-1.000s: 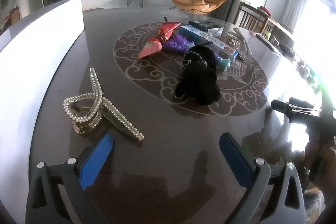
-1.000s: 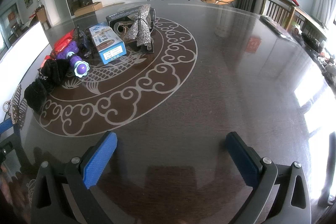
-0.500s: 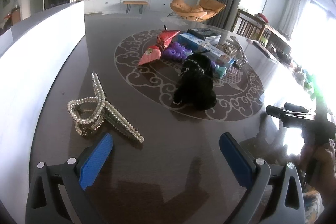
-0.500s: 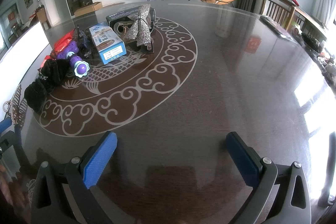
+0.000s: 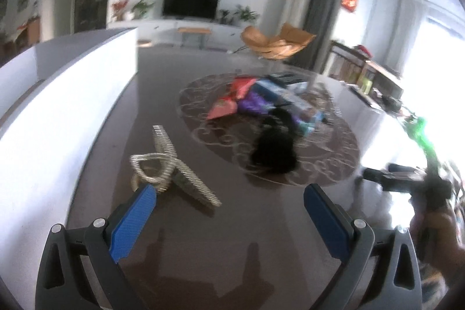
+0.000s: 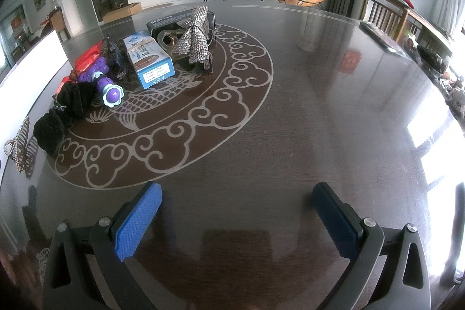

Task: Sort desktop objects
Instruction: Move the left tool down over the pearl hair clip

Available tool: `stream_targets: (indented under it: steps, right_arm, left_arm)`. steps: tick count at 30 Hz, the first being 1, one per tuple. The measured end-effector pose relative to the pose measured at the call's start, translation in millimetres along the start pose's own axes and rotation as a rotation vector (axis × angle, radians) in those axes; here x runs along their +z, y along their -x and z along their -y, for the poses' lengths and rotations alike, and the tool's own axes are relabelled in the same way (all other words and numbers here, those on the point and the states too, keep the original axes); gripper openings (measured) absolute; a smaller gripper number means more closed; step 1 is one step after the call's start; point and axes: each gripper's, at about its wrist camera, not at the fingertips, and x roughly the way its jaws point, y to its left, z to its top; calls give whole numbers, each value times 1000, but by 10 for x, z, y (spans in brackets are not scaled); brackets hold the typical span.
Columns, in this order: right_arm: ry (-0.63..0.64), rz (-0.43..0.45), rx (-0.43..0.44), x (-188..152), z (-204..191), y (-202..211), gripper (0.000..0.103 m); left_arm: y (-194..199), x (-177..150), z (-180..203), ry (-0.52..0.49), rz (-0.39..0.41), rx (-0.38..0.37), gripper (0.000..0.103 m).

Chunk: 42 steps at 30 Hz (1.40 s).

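A pearl hair clip (image 5: 171, 164) lies on the dark table just ahead of my left gripper (image 5: 229, 195), whose blue pads stand wide apart and hold nothing. Its left fingertip nearly overlaps the clip's loop. Beyond lie a black furry item (image 5: 274, 153), a red packet (image 5: 229, 100) and a purple toy (image 5: 255, 103); this view is blurred. In the right wrist view my right gripper (image 6: 237, 192) is open over bare table. At left sit the black item (image 6: 65, 114), purple toy (image 6: 106, 84), blue-white box (image 6: 149, 58), a sequined silver clip (image 6: 193, 38) and the pearl clip (image 6: 20, 147).
A white wall or panel (image 5: 52, 112) runs along the table's left side. The other gripper, held by a hand, shows at the right edge of the left wrist view (image 5: 407, 182). A dark box (image 6: 174, 19) sits behind the sequined clip. Chairs stand past the table's far right rim.
My left gripper has moved forward and left toward the pearl hair clip, which now sits right at its left fingertip. The right gripper has not moved.
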Motion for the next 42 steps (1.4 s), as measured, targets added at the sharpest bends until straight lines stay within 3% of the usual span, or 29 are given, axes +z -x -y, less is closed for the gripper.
stream_targets:
  steps: [5, 10, 20, 42]
  right_arm:
    - [0, 0, 0, -4, -8, 3, 103]
    - [1, 0, 1, -5, -8, 4, 103]
    - [1, 1, 1, -7, -9, 6, 103]
    - [1, 1, 1, -9, -8, 6, 103]
  left_arm:
    - [-287, 238, -244, 91, -103, 97, 103]
    - [-551, 220, -369, 139, -175, 169, 103]
    - [-702, 179, -181, 20, -224, 276, 103]
    - [-706, 185, -161, 18, -227, 279, 103]
